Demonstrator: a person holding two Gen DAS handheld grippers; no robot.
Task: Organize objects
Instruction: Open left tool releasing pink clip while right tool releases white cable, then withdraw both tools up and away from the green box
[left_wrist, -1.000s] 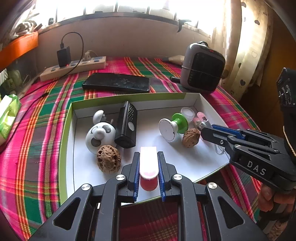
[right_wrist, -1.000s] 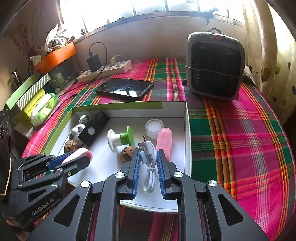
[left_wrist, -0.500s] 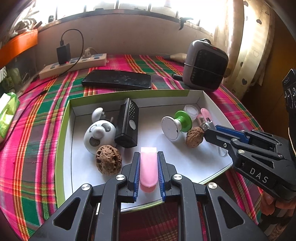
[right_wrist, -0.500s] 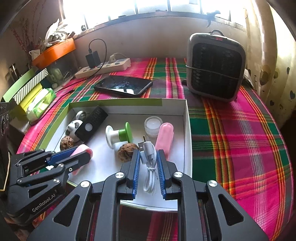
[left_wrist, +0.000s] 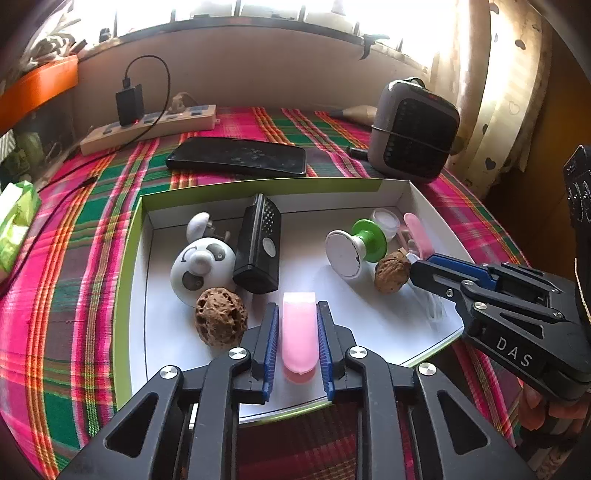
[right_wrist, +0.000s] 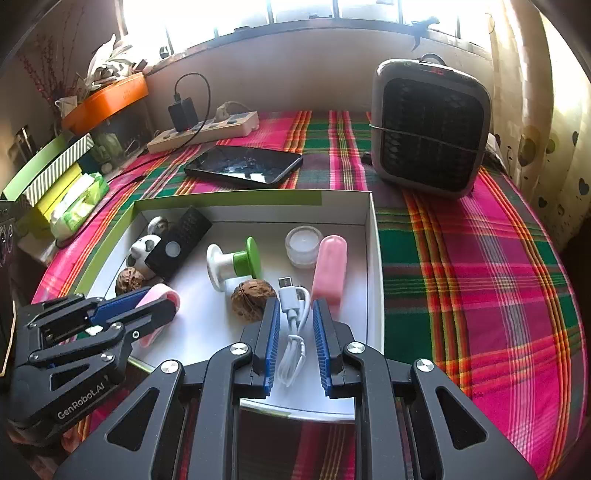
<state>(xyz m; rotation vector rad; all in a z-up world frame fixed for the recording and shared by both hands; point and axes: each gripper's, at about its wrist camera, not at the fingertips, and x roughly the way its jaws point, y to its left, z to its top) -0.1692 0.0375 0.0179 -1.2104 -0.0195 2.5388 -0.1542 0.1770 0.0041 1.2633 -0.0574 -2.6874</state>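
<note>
A white box with a green rim (left_wrist: 258, 184) lies on the plaid cloth. My left gripper (left_wrist: 297, 306) is at its near edge. The jaws are opening around a flat pink piece (left_wrist: 299, 332), and a thin gap shows at the left pad. In the right wrist view the same pink piece (right_wrist: 162, 295) sits in the left gripper (right_wrist: 162, 306). My right gripper (right_wrist: 294, 301) is shut on a coiled white USB cable (right_wrist: 293, 325) at the box's right side. A walnut (right_wrist: 253, 299) and a second pink piece (right_wrist: 330, 266) flank its tips.
Also in the box: a panda toy (left_wrist: 201, 266), a black device (left_wrist: 258, 247), a second walnut (left_wrist: 221, 317), a green-and-white spool (left_wrist: 354, 247) and a small clear jar (left_wrist: 386, 219). Behind it are a phone (left_wrist: 236, 157), a power strip (left_wrist: 147, 125) and a grey heater (left_wrist: 413, 129).
The left jaws have parted slightly from the pink piece they were clamping. The right gripper and its cable look the same.
</note>
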